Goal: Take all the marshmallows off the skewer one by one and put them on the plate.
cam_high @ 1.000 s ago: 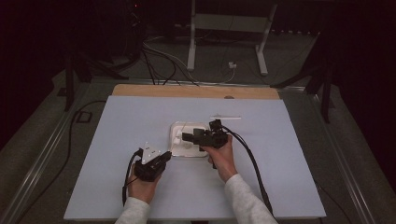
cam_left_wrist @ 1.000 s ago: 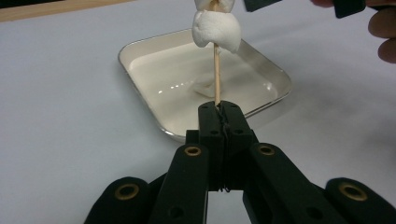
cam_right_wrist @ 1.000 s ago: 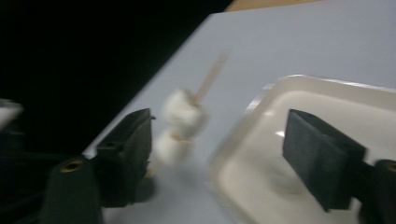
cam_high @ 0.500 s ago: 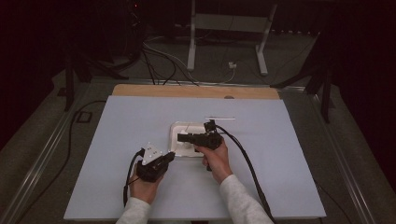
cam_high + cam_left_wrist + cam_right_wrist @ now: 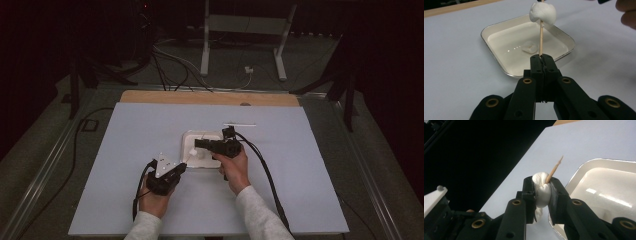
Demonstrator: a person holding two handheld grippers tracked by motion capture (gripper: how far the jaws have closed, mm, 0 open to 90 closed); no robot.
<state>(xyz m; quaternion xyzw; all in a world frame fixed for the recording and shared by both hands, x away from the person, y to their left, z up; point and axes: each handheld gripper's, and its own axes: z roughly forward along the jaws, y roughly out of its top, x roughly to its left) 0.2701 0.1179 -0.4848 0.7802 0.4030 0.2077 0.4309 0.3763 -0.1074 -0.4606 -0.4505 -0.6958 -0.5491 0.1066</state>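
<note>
While both hands hold steady over the counter (image 5: pixel 125 150), I count one tray (image 5: pixel 499 30), one skewer (image 5: pixel 540 37) and two white lumps: one lump (image 5: pixel 543 13) threaded on the skewer and a second lump (image 5: pixel 529 47) lying in the tray. A thin white stick (image 5: pixel 240 124) lies on the counter beyond the tray.

My counter is a pale sheet with a wooden strip along its far edge. Around it the room is dark, with cables on the floor and a white stand at the far side.

My left hand-held gripper (image 5: pixel 181 167), near and left of the tray, has its jaws fully closed on the lower end of the skewer, which stands upright over the tray's near edge. My right hand-held gripper (image 5: pixel 543 188) reaches in from the right above the tray; its jaws have just been closing and now pinch the skewered lump from both sides, squashing it, with the skewer's pointed tip poking out past it.
</note>
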